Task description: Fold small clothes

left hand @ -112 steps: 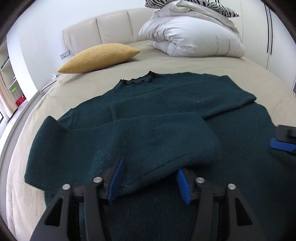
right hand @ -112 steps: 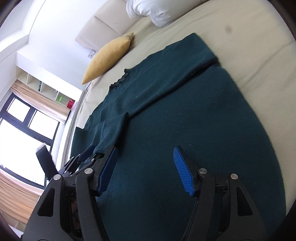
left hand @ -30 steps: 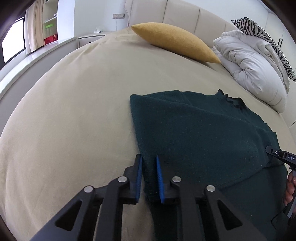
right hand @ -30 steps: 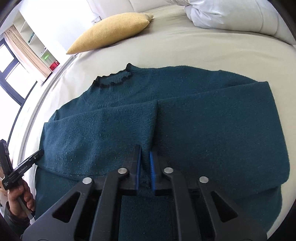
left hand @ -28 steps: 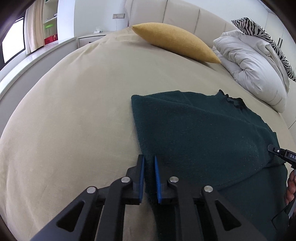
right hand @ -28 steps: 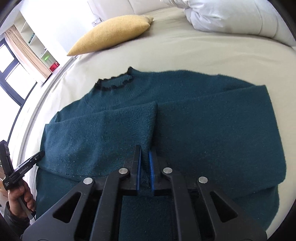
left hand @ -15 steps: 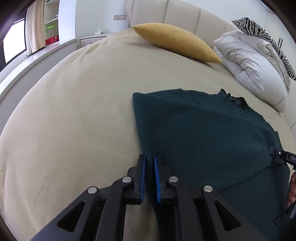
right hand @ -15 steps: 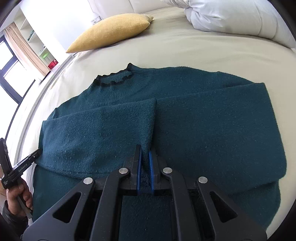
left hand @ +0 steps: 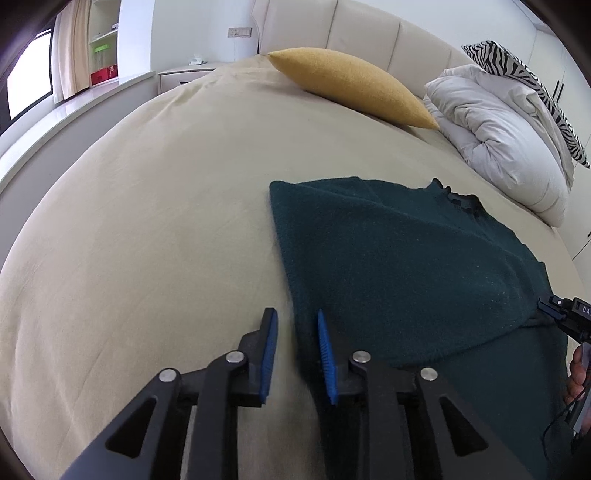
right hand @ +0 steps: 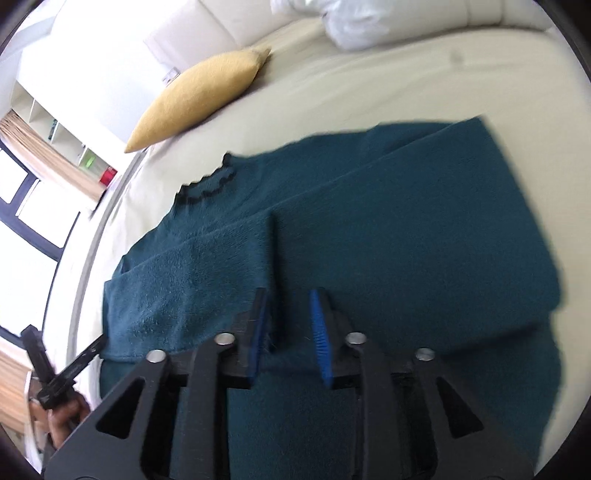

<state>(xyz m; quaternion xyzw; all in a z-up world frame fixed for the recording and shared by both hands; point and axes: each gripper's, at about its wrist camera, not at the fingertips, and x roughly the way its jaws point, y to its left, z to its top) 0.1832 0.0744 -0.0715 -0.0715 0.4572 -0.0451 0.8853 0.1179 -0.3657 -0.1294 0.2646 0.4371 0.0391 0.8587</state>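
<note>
A dark teal knit sweater (left hand: 399, 258) lies flat on the beige bed (left hand: 147, 221), both sleeves folded in across its front. In the right wrist view the sweater (right hand: 388, 236) shows its ruffled collar (right hand: 207, 184) at the far side and the two sleeve ends meeting in the middle. My left gripper (left hand: 295, 349) is open, its jaws straddling the sweater's left folded edge. My right gripper (right hand: 288, 328) is open over the sleeve ends at the sweater's middle. Each gripper also shows in the other's view: the right one (left hand: 565, 317) and the left one (right hand: 62, 365).
A mustard pillow (left hand: 351, 85) and a white duvet (left hand: 498, 136) with a zebra-striped pillow (left hand: 524, 77) lie by the cream headboard (left hand: 369, 33). A window, curtains and shelves stand to the left. The bed's left edge runs close to the sweater.
Both grippers were shut on the sweater half a second ago and have now opened, letting go of the fabric. The right wrist view has tilted and blurred.
</note>
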